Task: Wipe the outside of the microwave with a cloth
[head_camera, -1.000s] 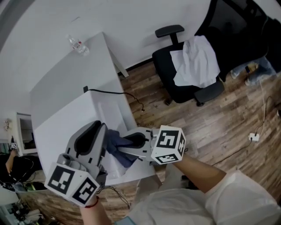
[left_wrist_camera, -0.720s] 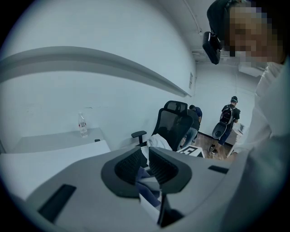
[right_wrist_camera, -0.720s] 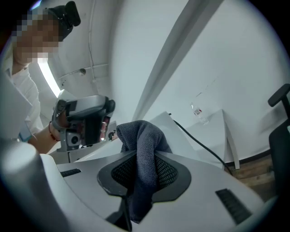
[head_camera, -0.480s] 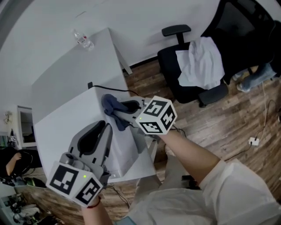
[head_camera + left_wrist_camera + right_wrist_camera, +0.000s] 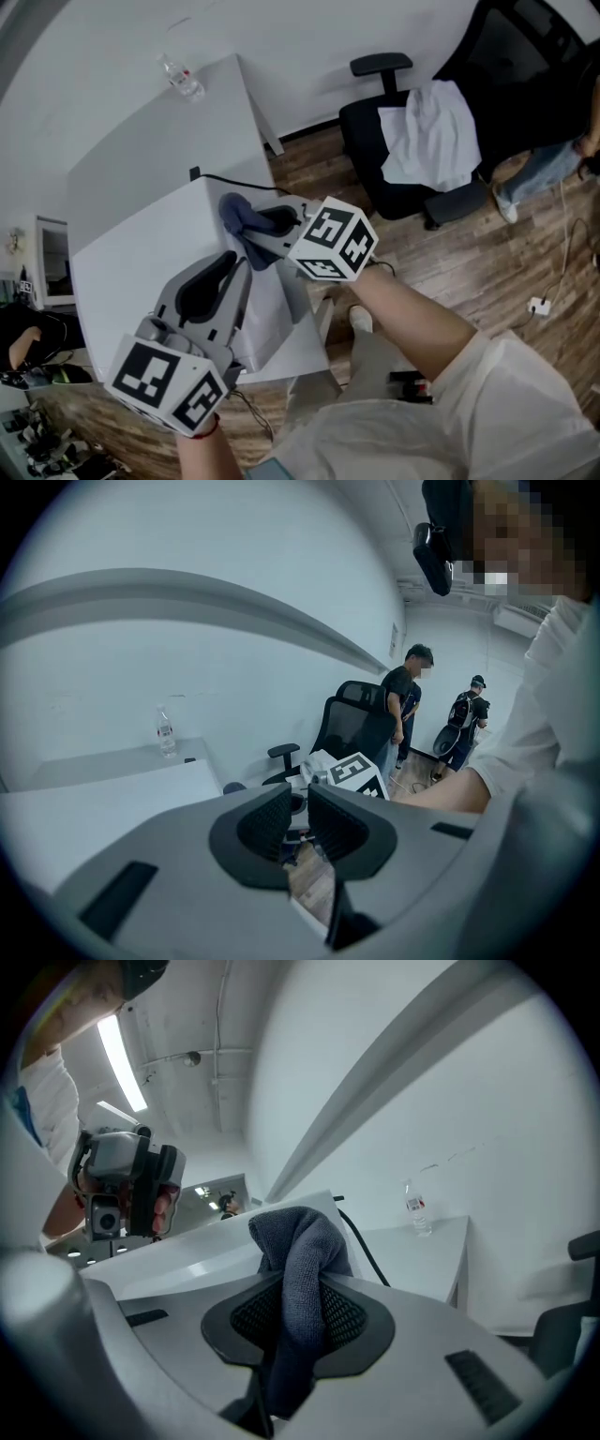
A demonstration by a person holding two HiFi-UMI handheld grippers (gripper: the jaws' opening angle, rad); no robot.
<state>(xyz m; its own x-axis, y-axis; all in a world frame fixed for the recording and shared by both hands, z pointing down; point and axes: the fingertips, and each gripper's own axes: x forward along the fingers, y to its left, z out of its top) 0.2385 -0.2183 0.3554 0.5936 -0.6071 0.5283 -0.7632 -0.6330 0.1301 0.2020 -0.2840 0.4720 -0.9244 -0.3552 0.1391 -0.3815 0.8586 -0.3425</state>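
Between the right hand-held gripper's [image 5: 258, 225] jaws the cloth [image 5: 236, 214] is clamped, now moved past the empty, barely parted left hand-held gripper [image 5: 232, 272] to the microwave's [image 5: 131, 262] far edge; wiping is judged under way.

The left tool [image 5: 232, 264] covers part of the microwave [image 5: 131, 251].

Cloth [image 5: 239, 217] at microwave [image 5: 141, 267] edge, bottle [image 5: 183, 80] on table [image 5: 159, 155]

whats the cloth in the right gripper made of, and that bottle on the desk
Cloth: grey-blue, matte, with a fine nubbly pile, and it folds limply, so probably microfibre or terry. Bottle: see-through with a small label, probably clear plastic, though it is too small to rule out glass.
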